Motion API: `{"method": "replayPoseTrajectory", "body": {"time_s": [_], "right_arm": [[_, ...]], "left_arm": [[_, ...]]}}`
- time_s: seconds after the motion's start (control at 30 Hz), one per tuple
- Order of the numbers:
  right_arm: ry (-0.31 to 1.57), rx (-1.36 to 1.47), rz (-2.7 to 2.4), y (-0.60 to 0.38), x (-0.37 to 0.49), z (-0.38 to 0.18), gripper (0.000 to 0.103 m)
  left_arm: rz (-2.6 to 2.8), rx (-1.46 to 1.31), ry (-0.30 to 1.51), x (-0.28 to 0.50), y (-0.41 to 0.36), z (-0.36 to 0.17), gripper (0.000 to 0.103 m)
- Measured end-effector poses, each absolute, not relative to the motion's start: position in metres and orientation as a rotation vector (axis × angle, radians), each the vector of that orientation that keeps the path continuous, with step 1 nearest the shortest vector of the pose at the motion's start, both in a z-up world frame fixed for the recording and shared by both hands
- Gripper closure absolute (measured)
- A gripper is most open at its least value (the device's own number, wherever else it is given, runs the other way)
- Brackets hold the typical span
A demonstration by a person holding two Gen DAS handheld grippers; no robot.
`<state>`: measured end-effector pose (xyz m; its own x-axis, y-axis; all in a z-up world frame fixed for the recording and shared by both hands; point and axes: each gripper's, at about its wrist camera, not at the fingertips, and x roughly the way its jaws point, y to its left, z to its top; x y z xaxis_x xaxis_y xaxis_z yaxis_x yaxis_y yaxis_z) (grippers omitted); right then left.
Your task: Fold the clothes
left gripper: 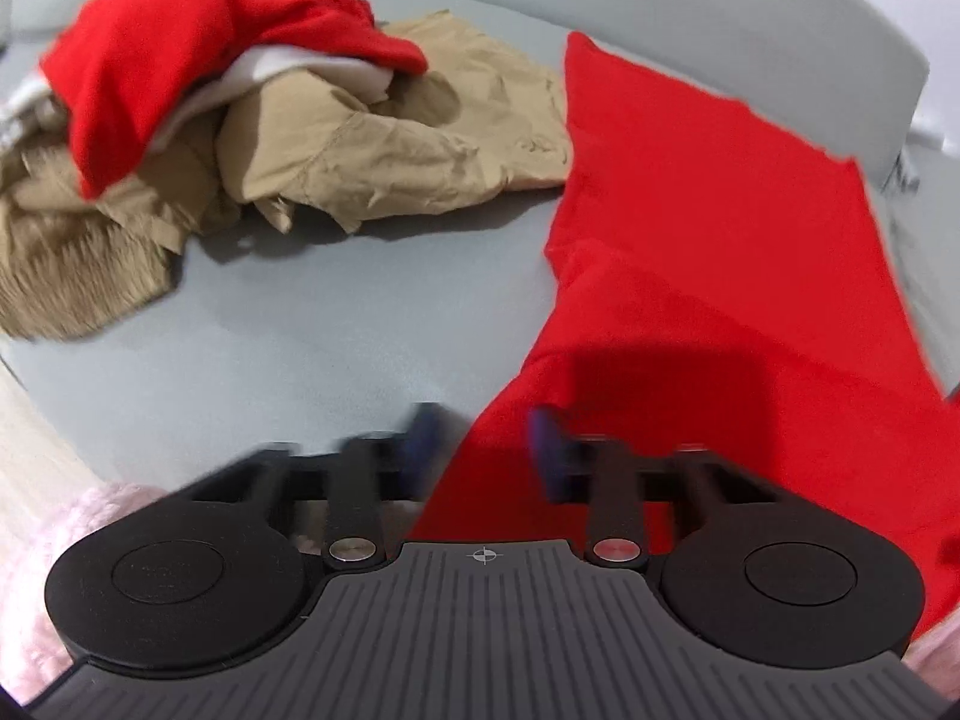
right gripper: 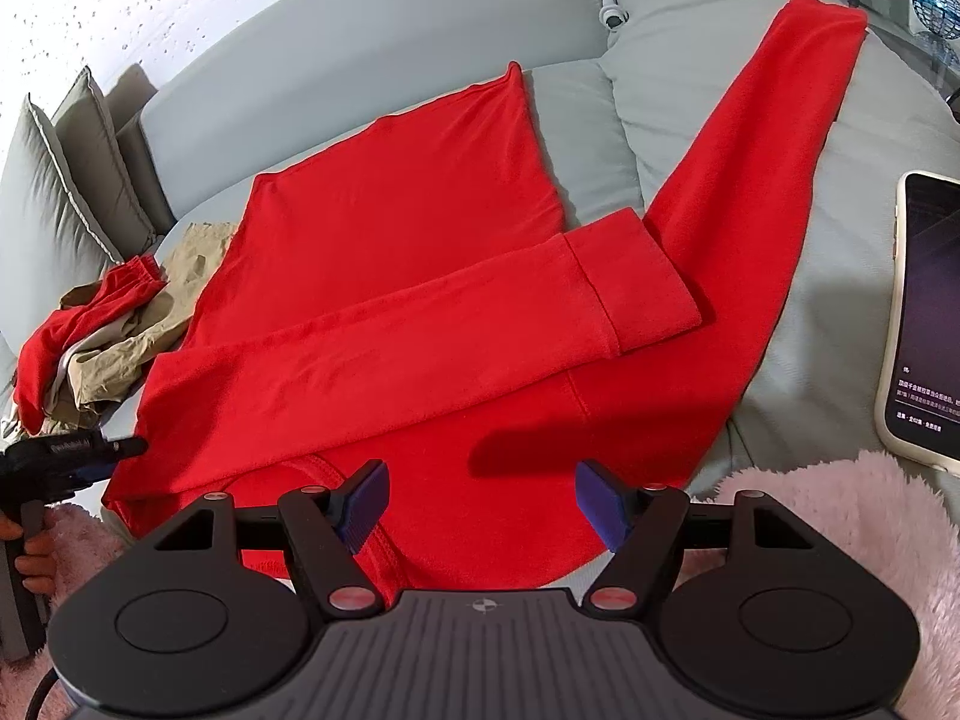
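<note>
A red long-sleeved top [right gripper: 384, 276] lies spread across the seat of a grey sofa [right gripper: 372, 54], its body running from the 6 o'clock edge of the right wrist view up toward 12 o'clock. One sleeve [right gripper: 456, 324] is folded across the chest, its cuff resting at about 3 o'clock of the garment; the other sleeve [right gripper: 774, 168] stretches away toward 1 o'clock, over the sofa's padded arm.

The right gripper [right gripper: 480, 507] hovers low over the collar end of the top, jaws spread wide and holding nothing, its blue pads [right gripper: 366, 501] clear of the cloth. The left gripper [left gripper: 483, 450] sits at the top's 9 o'clock edge, jaws likewise parted and empty; its pads are blurred. In the right wrist view the left gripper appears as a black shape [right gripper: 66, 459] at 9 o'clock; white lettering on its side is too small to read.

In the left wrist view, a heap of unfolded clothes [left gripper: 252, 138] rests at 10 o'clock of the top: crumpled beige trousers [left gripper: 384, 144], a second red garment [left gripper: 162, 60] draped over them, and a strip of white cloth [left gripper: 288, 69] between. The beige fabric touches the top's edge.

A phone [right gripper: 927, 324] in a pale case lies at 3 o'clock of the right wrist view, its dark screen showing small lines of Chinese text, not legible. Pink fleece [right gripper: 840, 516] fills the lower corners. Two grey cushions [right gripper: 66, 180] stand at 10 o'clock.
</note>
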<state>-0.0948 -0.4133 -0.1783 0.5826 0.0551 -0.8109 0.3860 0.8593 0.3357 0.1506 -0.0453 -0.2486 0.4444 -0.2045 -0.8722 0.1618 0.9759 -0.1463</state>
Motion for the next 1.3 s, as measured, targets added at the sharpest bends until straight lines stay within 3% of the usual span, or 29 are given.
{"method": "replayPoseTrajectory", "body": {"time_s": [0.17, 0.33, 0.4, 0.63, 0.67, 0.77, 0.87, 1.03, 1.3], "right_arm": [[0.929, 0.534, -0.201, -0.416, -0.097, -0.178, 0.034], [0.927, 0.534, -0.193, -0.414, -0.097, -0.177, 0.034], [0.924, 0.540, -0.193, -0.415, -0.097, -0.177, 0.034], [0.933, 0.500, -0.170, -0.405, -0.082, -0.174, 0.034], [0.933, 0.475, -0.162, -0.401, -0.077, -0.172, 0.039], [0.928, 0.362, -0.145, -0.388, -0.058, -0.168, 0.075], [0.923, 0.268, -0.133, -0.375, -0.035, -0.172, 0.086], [0.984, 0.239, -0.128, -0.366, -0.018, -0.198, 0.086], [1.099, 0.261, -0.215, -0.371, -0.043, -0.191, 0.087]], "left_arm": [[-0.195, -0.066, 1.133, 0.142, -0.040, -0.247, 0.101], [-0.136, -0.078, 1.091, 0.127, -0.034, -0.235, 0.089], [-0.125, -0.081, 1.028, 0.118, -0.034, -0.227, 0.073], [-0.315, 0.004, 0.908, 0.103, -0.075, -0.215, 0.071], [-0.340, 0.026, 0.912, 0.103, -0.084, -0.217, 0.069], [-0.379, 0.084, 0.936, 0.106, -0.109, -0.225, 0.068], [-0.410, 0.127, 0.933, 0.103, -0.126, -0.228, 0.066], [-0.428, 0.245, 0.989, 0.101, -0.144, -0.258, 0.063], [-0.354, 0.252, 1.072, 0.096, -0.134, -0.252, 0.062]]}}
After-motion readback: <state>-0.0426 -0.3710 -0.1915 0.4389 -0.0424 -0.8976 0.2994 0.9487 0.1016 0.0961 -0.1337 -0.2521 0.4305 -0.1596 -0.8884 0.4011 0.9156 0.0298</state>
